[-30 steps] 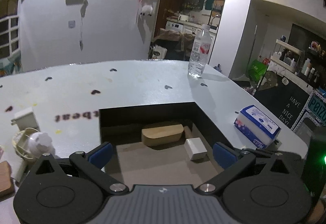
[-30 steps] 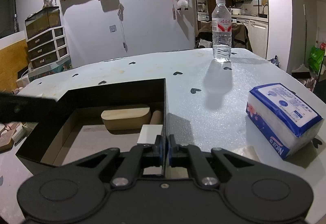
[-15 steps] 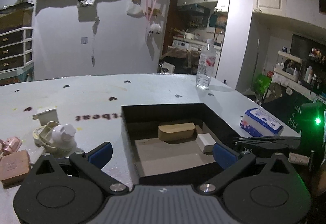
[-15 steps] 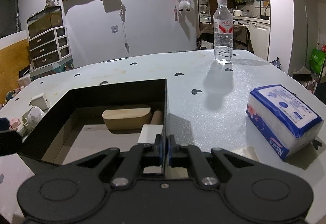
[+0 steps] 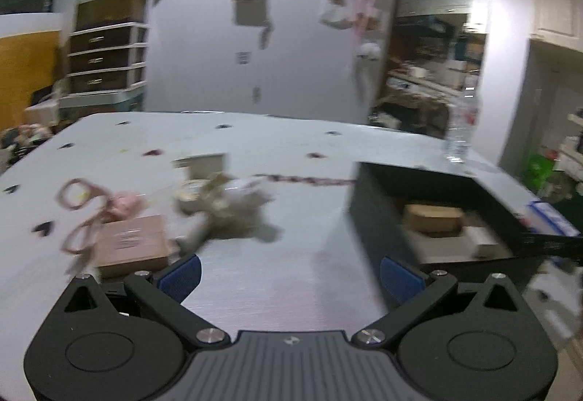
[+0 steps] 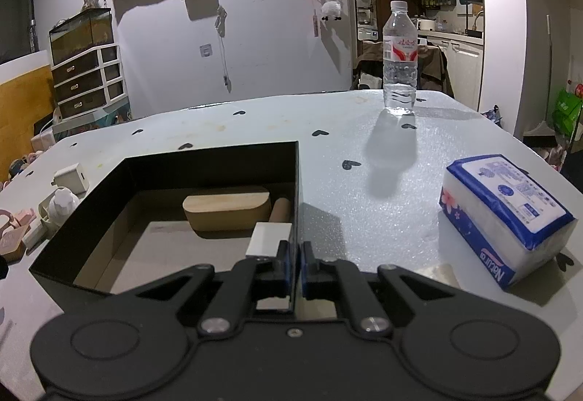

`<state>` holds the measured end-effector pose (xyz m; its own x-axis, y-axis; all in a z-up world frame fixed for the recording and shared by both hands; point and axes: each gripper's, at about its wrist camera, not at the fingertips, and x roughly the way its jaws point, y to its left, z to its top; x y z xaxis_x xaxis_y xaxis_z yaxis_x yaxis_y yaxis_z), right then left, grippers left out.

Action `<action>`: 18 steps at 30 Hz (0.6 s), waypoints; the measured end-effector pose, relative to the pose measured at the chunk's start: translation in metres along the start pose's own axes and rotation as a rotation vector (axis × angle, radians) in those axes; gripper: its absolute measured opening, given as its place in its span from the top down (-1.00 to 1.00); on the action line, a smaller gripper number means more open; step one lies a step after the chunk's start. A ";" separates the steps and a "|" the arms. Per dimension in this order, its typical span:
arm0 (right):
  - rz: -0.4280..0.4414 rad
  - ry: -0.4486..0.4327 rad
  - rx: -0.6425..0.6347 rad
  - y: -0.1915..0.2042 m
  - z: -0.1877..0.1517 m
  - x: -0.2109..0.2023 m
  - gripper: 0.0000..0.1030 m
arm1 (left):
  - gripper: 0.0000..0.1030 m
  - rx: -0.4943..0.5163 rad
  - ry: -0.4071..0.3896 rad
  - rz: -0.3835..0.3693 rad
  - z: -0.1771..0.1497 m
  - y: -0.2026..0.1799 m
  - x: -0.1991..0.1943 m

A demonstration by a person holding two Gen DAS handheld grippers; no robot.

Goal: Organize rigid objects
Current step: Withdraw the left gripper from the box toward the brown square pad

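Left wrist view, blurred. My left gripper (image 5: 289, 275) is spread wide with nothing between its blue pads (image 5: 181, 275). The loose items lie ahead and to the left on the table (image 5: 298, 273): a pink flat box (image 5: 133, 242) just off the left pad, pink scissors (image 5: 85, 215) beyond it with the long axis running away from me, then a pale jumble (image 5: 218, 204) and a white adapter (image 5: 206, 164), too smeared to itemise. The black box (image 5: 368, 219) stands ahead to the right.

Right wrist view, sharp. My right gripper (image 6: 295, 264) is pressed together on the black box's right wall, pinching it. Inside: a wooden block (image 6: 226, 208) lying crosswise, a wooden dowel (image 6: 280, 211) beside it, a white block (image 6: 269, 238) against the wall. Water bottle (image 6: 399, 60) and tissue pack (image 6: 506, 215) stand well apart to the right.

Judgement: the left arm is nearer the loose items, and the pink flat box is the closest pick.
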<state>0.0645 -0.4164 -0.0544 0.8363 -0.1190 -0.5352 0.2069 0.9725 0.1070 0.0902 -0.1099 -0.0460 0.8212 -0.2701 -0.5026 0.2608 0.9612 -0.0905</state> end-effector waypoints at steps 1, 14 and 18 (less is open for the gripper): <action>0.000 0.000 0.000 0.000 0.000 0.000 0.89 | -1.00 -0.001 0.002 0.026 0.000 0.008 0.001; -0.014 -0.001 -0.013 0.004 0.000 0.000 0.89 | -1.00 -0.135 0.115 0.275 0.005 0.104 0.043; -0.019 -0.001 -0.014 0.005 0.000 0.001 0.88 | -1.00 -0.166 0.109 0.276 0.009 0.112 0.052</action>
<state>0.0663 -0.4116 -0.0542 0.8326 -0.1376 -0.5365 0.2156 0.9728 0.0851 0.1661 -0.0168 -0.0747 0.7877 0.0001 -0.6160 -0.0567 0.9958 -0.0723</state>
